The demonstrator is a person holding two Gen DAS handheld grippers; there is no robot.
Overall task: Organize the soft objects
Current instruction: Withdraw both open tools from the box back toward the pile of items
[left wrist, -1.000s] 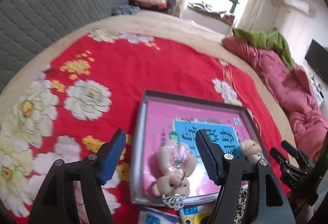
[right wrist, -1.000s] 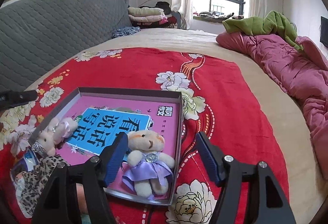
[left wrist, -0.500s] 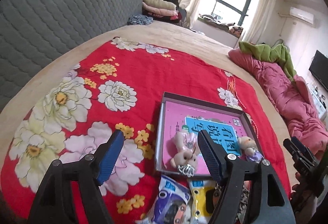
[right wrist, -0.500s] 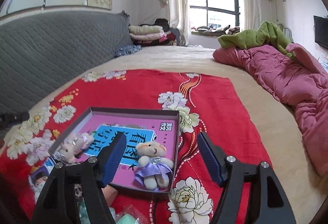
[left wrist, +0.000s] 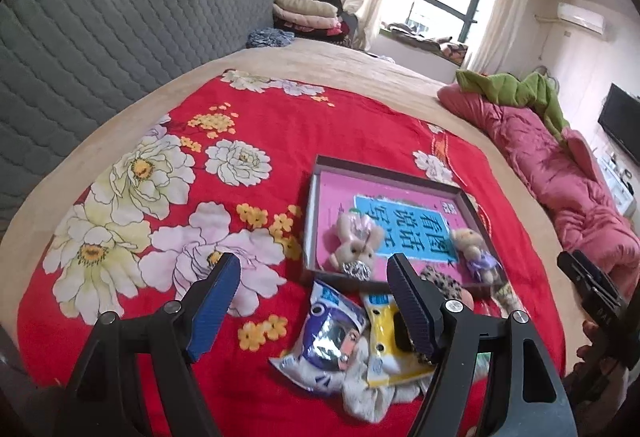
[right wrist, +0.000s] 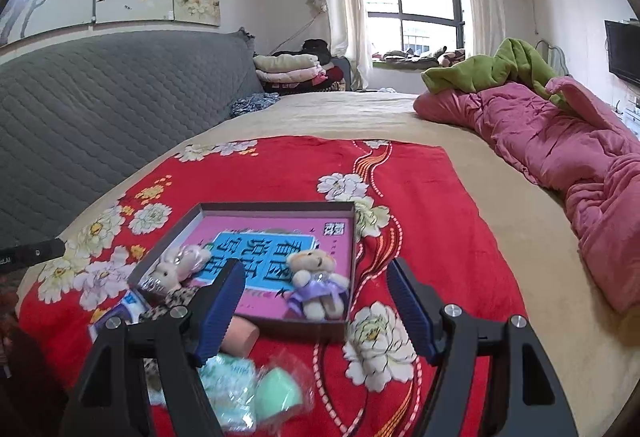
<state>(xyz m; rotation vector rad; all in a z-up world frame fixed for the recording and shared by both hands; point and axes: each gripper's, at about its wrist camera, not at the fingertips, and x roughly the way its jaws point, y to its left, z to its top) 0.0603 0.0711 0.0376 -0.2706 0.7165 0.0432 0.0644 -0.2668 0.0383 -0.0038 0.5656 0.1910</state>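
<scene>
A shallow dark box [left wrist: 320, 173] [right wrist: 272, 206] with a pink and blue book in it lies on the red flowered blanket. A pink bunny toy [left wrist: 354, 241] [right wrist: 176, 267] and a small bear in a purple dress [left wrist: 474, 249] [right wrist: 316, 283] lie in the box. In front of the box lie soft packets [left wrist: 328, 333], a leopard-print item [left wrist: 444, 283], a pink sponge [right wrist: 240, 335] and green sponges in plastic [right wrist: 276, 393]. My left gripper [left wrist: 312, 305] is open and empty above the packets. My right gripper [right wrist: 316, 311] is open and empty near the box's front edge.
The bed has a grey quilted headboard [left wrist: 100, 29] on the left. A pink quilt [right wrist: 560, 145] with a green blanket [right wrist: 500, 69] lies along the right side. Folded bedding [right wrist: 288, 67] is stacked at the far end by the window.
Both grippers have pulled back and up from the box, so the toys look smaller and the packets and sponges in front of the box have come into view. Both stay open.
</scene>
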